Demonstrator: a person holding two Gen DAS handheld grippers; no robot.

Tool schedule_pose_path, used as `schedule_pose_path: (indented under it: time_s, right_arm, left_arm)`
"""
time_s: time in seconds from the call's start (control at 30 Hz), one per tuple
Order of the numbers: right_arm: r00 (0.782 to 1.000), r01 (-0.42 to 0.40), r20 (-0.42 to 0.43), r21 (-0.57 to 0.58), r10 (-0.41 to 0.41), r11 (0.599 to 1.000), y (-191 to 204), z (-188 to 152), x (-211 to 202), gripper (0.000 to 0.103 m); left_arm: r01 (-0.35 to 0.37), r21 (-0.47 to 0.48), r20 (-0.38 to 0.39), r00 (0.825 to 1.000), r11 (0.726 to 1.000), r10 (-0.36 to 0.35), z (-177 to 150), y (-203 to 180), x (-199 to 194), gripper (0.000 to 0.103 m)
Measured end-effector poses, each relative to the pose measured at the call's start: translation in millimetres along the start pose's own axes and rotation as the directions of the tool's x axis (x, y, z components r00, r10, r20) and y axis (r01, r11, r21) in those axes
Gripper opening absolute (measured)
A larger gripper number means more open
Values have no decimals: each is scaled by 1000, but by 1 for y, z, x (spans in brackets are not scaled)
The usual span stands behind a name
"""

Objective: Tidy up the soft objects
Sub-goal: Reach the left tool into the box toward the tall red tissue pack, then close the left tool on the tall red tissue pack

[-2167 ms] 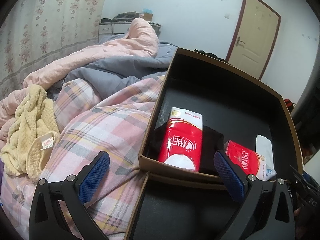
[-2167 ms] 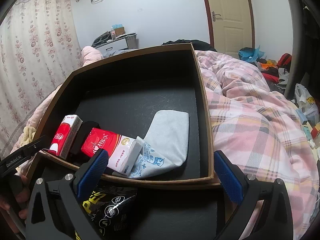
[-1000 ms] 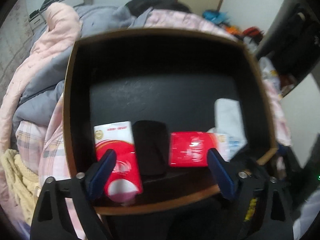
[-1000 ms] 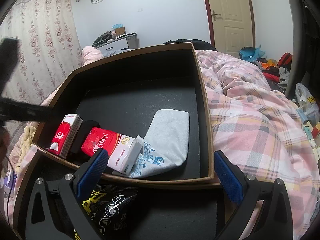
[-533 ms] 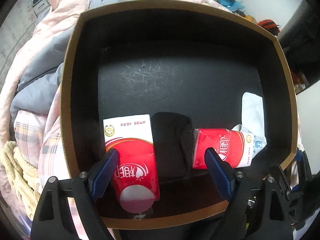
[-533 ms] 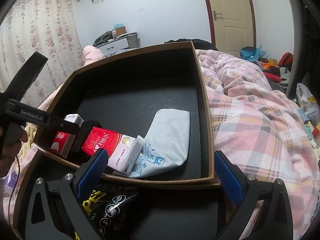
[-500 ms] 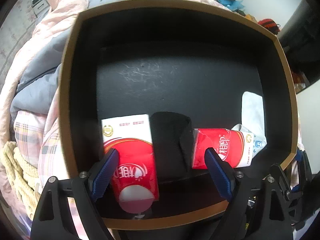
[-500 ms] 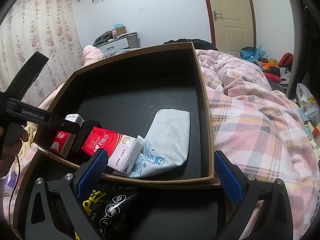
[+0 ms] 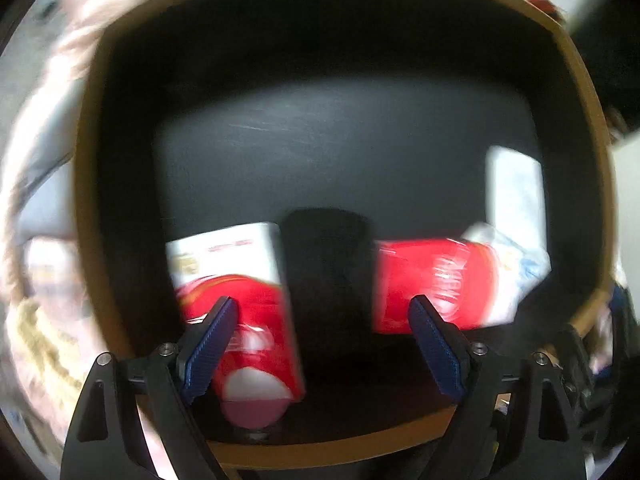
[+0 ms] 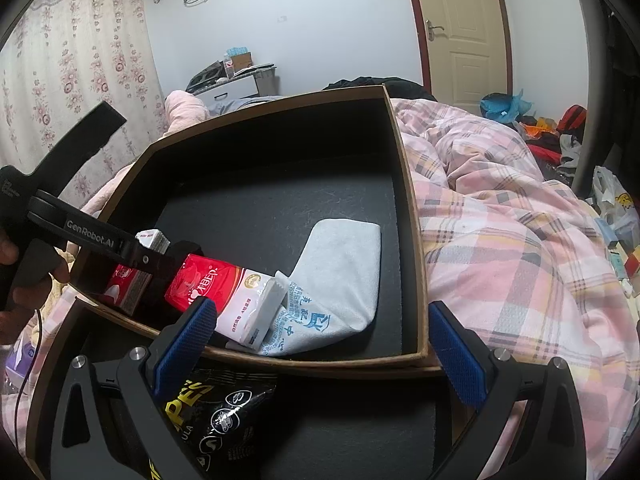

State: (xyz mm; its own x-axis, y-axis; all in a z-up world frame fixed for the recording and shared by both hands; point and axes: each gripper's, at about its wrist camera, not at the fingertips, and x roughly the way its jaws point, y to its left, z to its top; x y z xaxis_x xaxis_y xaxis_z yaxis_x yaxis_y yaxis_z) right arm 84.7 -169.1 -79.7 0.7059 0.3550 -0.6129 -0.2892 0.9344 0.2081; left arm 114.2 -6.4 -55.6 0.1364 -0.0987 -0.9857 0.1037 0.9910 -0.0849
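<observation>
In the brown box with the black inside (image 10: pixel 412 240), the left claw (image 9: pixel 320 344) points straight down, its fingers wide apart. The black soft thing (image 9: pixel 326 264) sits right between them, with a red and white tissue pack (image 9: pixel 236 292) on each side. It might pinch a pack by mistake. The right claw (image 10: pixel 320 344) waits open, tipped down, holding nothing.

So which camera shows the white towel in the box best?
The right wrist camera. There the white towel lies sharp and almost whole on the floor of the box, only its printed end tucked under the red tissue pack. The left wrist camera catches just a blurry pale strip of it at the right.
</observation>
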Motion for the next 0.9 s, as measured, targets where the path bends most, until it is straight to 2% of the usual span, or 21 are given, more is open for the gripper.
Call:
schedule_pose_path:
  time_s: [0.13, 0.17, 0.2, 0.23, 0.27, 0.3, 0.33, 0.5, 0.6, 0.67, 0.73, 0.77, 0.9]
  right_arm:
    - [1000, 1, 0, 1, -1, 1000, 0, 0, 0, 102]
    - [1000, 0, 0, 1, 0, 1000, 0, 0, 0, 102]
    - [1000, 0, 0, 1, 0, 1000, -1, 0, 0, 102]
    - [1000, -1, 0, 2, 1, 1000, -1, 0, 0, 102]
    - [1000, -1, 2, 2, 1, 1000, -1, 0, 0, 102]
    - [1000, -1, 4, 4, 1, 1000, -1, 0, -1, 102]
    - [1000, -3, 4, 4, 3, 1000, -1, 0, -1, 102]
    - [1000, -7, 3, 6, 7, 1000, -1, -1, -2, 102]
    - [1000, -4, 3, 5, 4, 1000, -1, 0, -2, 102]
    - [1000, -5, 3, 5, 5, 1000, -1, -1, -2, 102]
    - [1000, -5, 2, 6, 5, 1000, -1, 0, -2, 102]
    - [1000, -5, 3, 5, 5, 1000, -2, 0, -2, 102]
    - [1000, -6, 2, 5, 6, 1000, -1, 0, -2, 102]
  left_arm:
    - [-38, 52, -22, 999, 998, 39, 0, -19, 2, 86]
    - [-25, 61, -24, 999, 998, 26, 1, -24, 2, 86]
    - [34, 65, -30, 999, 997, -32, 0, -27, 1, 86]
    - [135, 48, -69, 989, 990, -131, -2, -29, 5, 86]
    - [189, 30, -104, 977, 981, -185, -2, -30, 10, 86]
    - [176, 35, -110, 979, 984, -171, -4, -32, 13, 84]
    - [131, 55, -93, 988, 990, -126, -5, -35, 11, 79]
    - [59, 47, -30, 998, 997, -57, 0, -29, -24, 79]
    - [-10, 35, -29, 1000, 999, 11, -2, -20, -38, 79]
    - [-73, 23, -43, 996, 997, 74, -2, -14, -38, 79]
    - [-131, 28, -64, 989, 991, 132, -4, -12, -31, 69]
    - [-159, 33, -72, 984, 987, 161, -5, -12, -28, 67]
    - [-250, 42, -57, 966, 967, 252, -9, -20, -23, 67]
